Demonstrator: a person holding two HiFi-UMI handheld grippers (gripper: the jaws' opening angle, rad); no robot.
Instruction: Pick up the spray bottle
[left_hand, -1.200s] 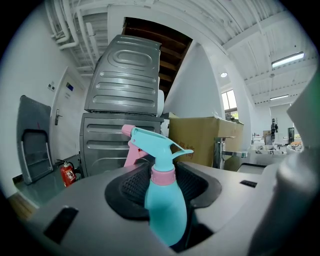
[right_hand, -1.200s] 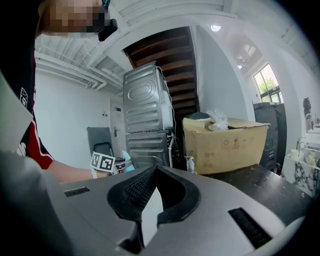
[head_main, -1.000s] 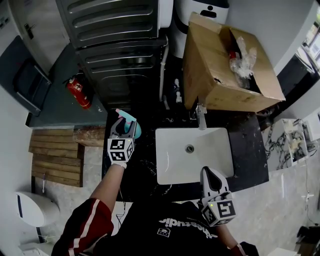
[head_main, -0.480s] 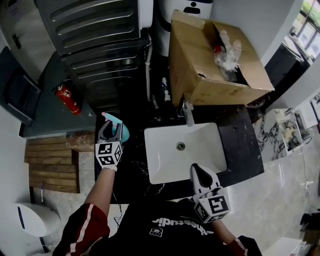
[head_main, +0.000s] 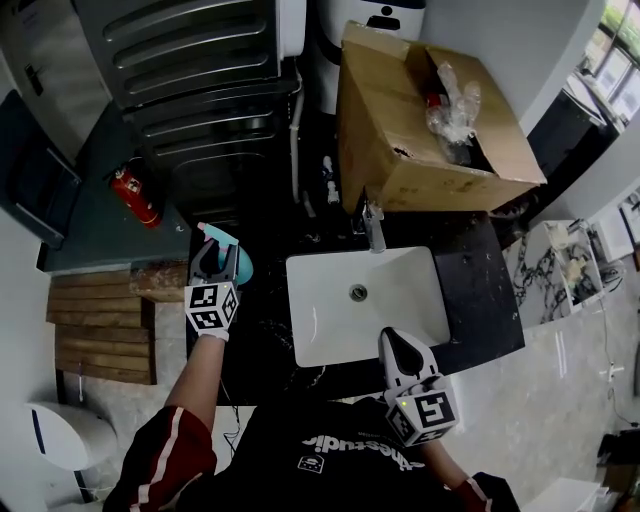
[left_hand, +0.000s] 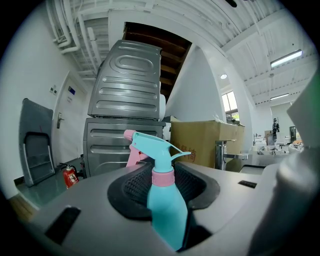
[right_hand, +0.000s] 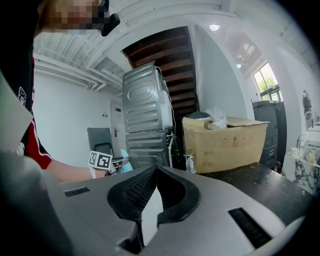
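A teal spray bottle (left_hand: 165, 205) with a pink collar and pink trigger stands upright on the dark counter left of the sink. In the head view the spray bottle (head_main: 241, 265) shows partly under my left gripper (head_main: 218, 255). Its jaws have just been closing, and the bottle's body stands between them with the pads against its sides. From the left gripper view the left gripper (left_hand: 165, 175) holds the bottle below the collar, with the nozzle pointing right. My right gripper (head_main: 393, 340) hovers at the sink's near edge. Seen in its own view, the right gripper (right_hand: 155, 169) is shut and holds nothing.
A white sink (head_main: 320, 340) with a faucet (head_main: 373, 228) is set in the black counter (head_main: 485, 300). An open cardboard box (head_main: 400, 140) stands behind it. A grey metal appliance (head_main: 200, 80), a red fire extinguisher (head_main: 135, 198) and wooden slats (head_main: 100, 330) are to the left.
The head view has shifted a little to the right. The left gripper's jaws have drawn in on the spray bottle. The right gripper has kept its place by the sink.
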